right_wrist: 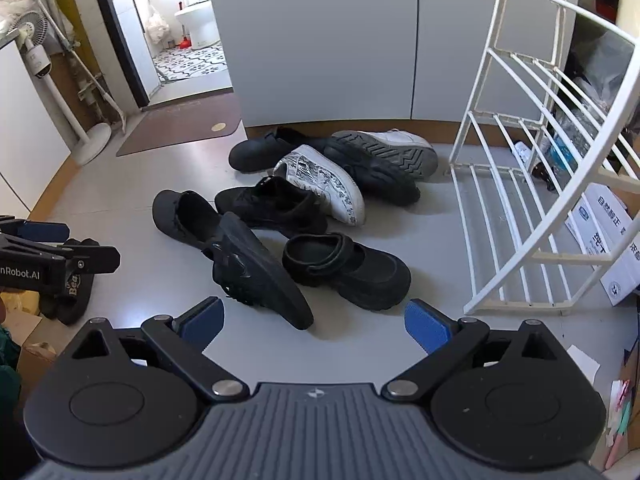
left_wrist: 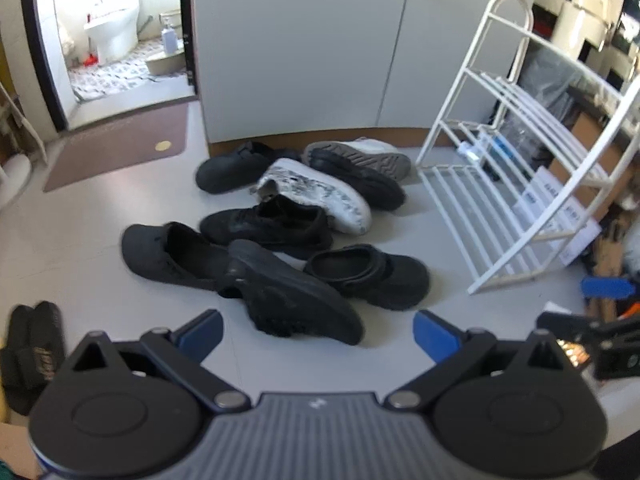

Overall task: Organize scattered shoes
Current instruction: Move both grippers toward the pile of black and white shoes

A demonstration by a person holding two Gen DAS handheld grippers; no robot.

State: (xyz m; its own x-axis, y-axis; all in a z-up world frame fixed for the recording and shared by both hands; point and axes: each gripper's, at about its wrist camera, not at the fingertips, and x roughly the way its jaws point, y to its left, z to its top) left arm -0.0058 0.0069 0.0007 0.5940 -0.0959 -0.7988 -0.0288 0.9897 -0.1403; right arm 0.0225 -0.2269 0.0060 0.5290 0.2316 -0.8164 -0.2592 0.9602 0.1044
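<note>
Far to my left, a pair of black sandals (right_wrist: 70,280) lies apart from the heap, just past my left claw (left_wrist: 318,334), whose blue pads are spread wide with nothing between them. Straight ahead of both claws is the pile of shoes (left_wrist: 288,224) on the grey floor (left_wrist: 80,220). Nearest is a black sneaker (right_wrist: 260,270) tipped over on another black shoe, its long axis running from upper left down to lower right, sole edge toward me. It sits a little left of centre between the pads of my right claw (right_wrist: 314,322), which is also spread and empty. Just right of it is a black clog (right_wrist: 348,266), upright, heel opening to the left and toe to the right, lying nearly crosswise to my fingers (so I judge I would have to turn the wrist to pinch its sides). Further right stands the white rack (right_wrist: 532,184), its bars bare, closer to my right claw than my left.
</note>
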